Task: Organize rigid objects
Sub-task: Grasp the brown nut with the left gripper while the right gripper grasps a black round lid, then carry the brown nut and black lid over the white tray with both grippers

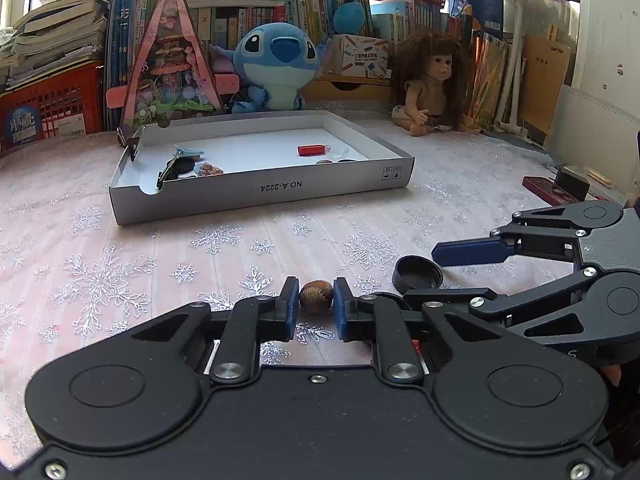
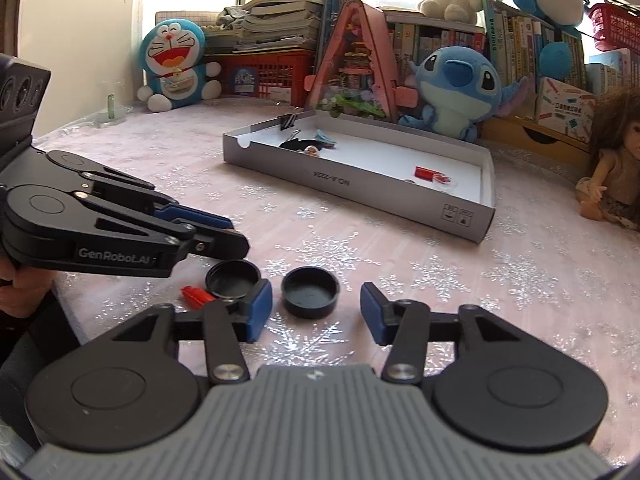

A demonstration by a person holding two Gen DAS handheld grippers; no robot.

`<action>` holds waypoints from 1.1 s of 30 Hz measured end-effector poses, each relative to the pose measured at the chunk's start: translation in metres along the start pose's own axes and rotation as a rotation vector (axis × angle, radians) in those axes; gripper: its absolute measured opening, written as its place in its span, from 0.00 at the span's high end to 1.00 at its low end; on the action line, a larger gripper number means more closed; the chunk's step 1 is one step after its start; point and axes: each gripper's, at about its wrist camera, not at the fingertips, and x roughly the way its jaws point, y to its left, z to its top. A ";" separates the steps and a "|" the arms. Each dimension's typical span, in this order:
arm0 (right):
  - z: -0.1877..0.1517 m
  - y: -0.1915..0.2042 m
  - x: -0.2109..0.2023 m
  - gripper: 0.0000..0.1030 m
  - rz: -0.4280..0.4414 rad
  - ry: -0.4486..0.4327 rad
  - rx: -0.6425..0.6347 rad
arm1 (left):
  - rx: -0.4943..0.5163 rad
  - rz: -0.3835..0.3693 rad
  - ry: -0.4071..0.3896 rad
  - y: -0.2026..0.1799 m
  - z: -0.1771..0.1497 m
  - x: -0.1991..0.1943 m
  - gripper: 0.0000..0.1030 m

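My left gripper [image 1: 316,305] is low on the cloth with its blue pads on either side of a small brown nut [image 1: 316,297]; whether they press it I cannot tell. My right gripper [image 2: 316,312] is open around a black round lid [image 2: 310,291] on the table. A second black lid [image 2: 232,280] and a small red piece [image 2: 196,295] lie to its left, under the left gripper [image 2: 224,230]. The grey box tray [image 1: 256,192] behind holds a red block [image 1: 311,150], a clip and small trinkets. The right gripper [image 1: 468,268] also shows in the left wrist view, beside a black lid [image 1: 418,275].
Plush toys, a doll [image 1: 432,80], a pink toy house [image 1: 172,64], books and red baskets line the back of the table. A dark red case [image 1: 548,192] lies at the far right. The cloth [image 1: 120,280] has a snowflake print.
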 end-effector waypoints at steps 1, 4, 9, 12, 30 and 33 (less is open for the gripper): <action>0.000 0.001 0.000 0.53 0.003 -0.001 -0.002 | 0.002 0.001 -0.001 0.000 0.000 0.000 0.83; 0.000 0.002 -0.001 0.61 0.000 -0.002 -0.002 | 0.002 0.005 -0.003 0.000 0.000 -0.001 0.83; 0.002 0.002 -0.001 0.63 -0.008 -0.006 0.002 | -0.005 0.015 -0.006 0.001 0.002 -0.002 0.83; 0.004 0.000 -0.003 0.64 -0.020 -0.018 0.008 | -0.013 0.025 -0.007 0.002 0.003 -0.002 0.83; 0.021 -0.019 -0.006 0.64 -0.137 -0.046 0.057 | -0.055 0.117 -0.049 0.026 0.037 -0.002 0.84; 0.025 -0.024 -0.005 0.64 -0.160 -0.049 0.071 | -0.068 0.138 -0.060 0.032 0.045 -0.001 0.84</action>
